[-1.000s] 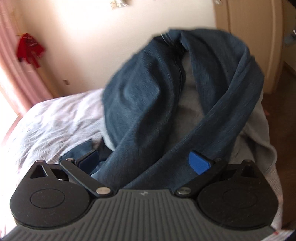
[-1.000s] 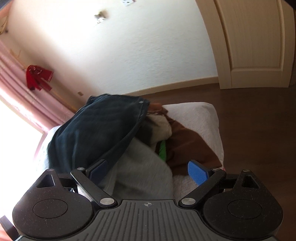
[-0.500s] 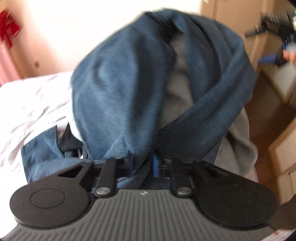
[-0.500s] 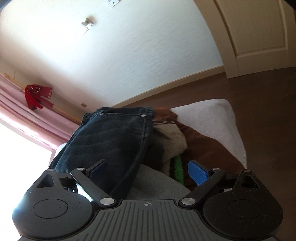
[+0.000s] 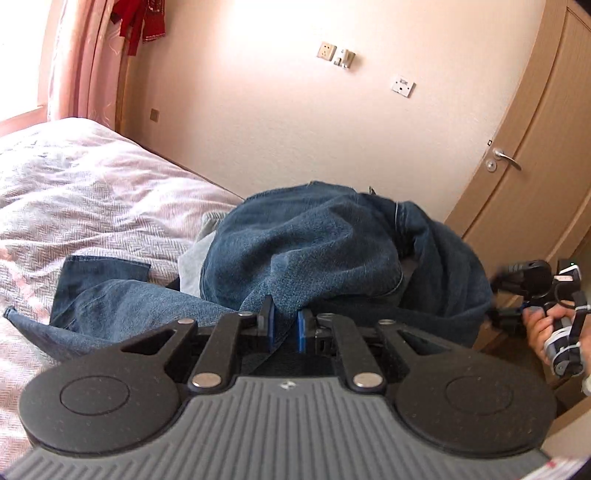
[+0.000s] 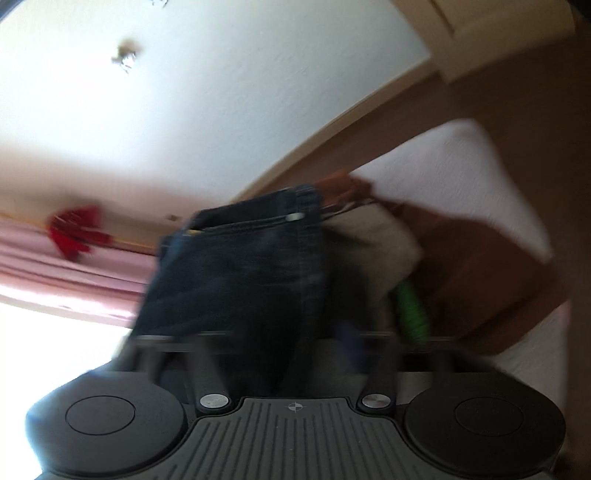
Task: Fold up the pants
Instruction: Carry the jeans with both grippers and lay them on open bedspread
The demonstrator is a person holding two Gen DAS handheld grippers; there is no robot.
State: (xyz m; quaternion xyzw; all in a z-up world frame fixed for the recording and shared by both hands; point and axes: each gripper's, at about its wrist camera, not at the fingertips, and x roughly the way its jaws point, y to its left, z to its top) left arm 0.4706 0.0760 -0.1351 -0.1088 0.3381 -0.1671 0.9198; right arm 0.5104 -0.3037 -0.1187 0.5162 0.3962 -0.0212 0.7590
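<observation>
Jeans [image 5: 303,251] sit heaped on the bed [image 5: 85,192], atop other clothes. Left gripper [image 5: 284,328] is closing, denim pinched between its pads; right gripper [image 6: 295,354], blurred, clamped, probably to lift and spread them.

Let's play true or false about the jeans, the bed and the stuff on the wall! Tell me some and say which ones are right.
1. The left hand-held gripper pinches a fold of the dark blue denim jeans. True; its jaws are closing on the cloth.
2. The jeans lie flat and neatly folded. False; they are bunched in a heap.
3. The bed has a pale pink-white woven cover. True.
4. A yellow towel hangs by the pink curtain. False; a red cloth hangs there.
5. The wooden door has a silver lever handle. True.
6. The jeans lie alone. False; a light grey garment lies beneath them.
</observation>
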